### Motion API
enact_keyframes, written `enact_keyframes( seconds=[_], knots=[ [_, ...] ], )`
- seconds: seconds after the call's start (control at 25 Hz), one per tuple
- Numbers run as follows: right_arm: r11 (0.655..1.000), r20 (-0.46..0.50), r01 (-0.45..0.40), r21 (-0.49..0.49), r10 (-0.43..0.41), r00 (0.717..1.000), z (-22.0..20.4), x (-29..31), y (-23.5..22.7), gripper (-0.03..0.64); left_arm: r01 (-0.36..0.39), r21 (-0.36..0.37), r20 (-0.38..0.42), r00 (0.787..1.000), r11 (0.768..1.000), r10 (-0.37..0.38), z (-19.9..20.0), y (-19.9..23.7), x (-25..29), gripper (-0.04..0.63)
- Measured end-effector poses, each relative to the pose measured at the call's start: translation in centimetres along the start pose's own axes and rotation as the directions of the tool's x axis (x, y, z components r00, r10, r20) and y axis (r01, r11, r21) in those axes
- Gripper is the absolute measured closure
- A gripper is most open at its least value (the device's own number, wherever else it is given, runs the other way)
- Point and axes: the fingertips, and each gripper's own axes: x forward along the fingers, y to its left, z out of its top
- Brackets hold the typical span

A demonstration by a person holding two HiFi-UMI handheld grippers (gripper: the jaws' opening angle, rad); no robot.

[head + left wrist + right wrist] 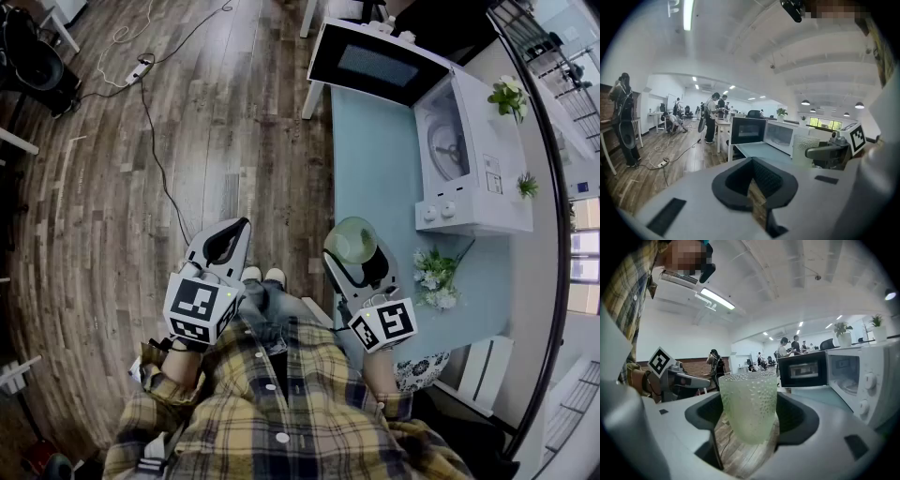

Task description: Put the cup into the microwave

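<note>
Your right gripper is holding the green cup in its jaws, middle of the head view. Your left gripper is squeezing its jaws together on nothing.

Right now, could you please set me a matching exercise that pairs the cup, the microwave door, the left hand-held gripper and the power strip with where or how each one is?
Things:
1. dimpled green cup
2. microwave door
3. left hand-held gripper
4. power strip

Places or states:
A. swung open
B. lying on the wooden floor
C. gripped between the jaws of the right hand-held gripper
D. empty, jaws together

Pairs: 1-C, 2-A, 3-D, 4-B.
</note>
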Motion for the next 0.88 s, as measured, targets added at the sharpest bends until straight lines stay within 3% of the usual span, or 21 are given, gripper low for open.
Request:
enact_keyframes(
  seconds=[0.6, 0.88],
  knots=[
    [0.999, 0.038, -0.02, 0.032, 0.019, 0.999, 1.1, 0.2, -1.3, 0.259, -0.014, -0.046, -0.011, 1.0, 0.999, 0.014, -0.4, -0.5, 0.6, 0.604],
    [0.998, 0.002, 0.013, 0.062, -0.013, 1.0, -0.2, 2.6, -2.2, 0.259, 0.025, -0.038, -0.015, 1.0, 0.999, -0.026, -0.1, 0.9, 3.1, 0.604]
  ],
)
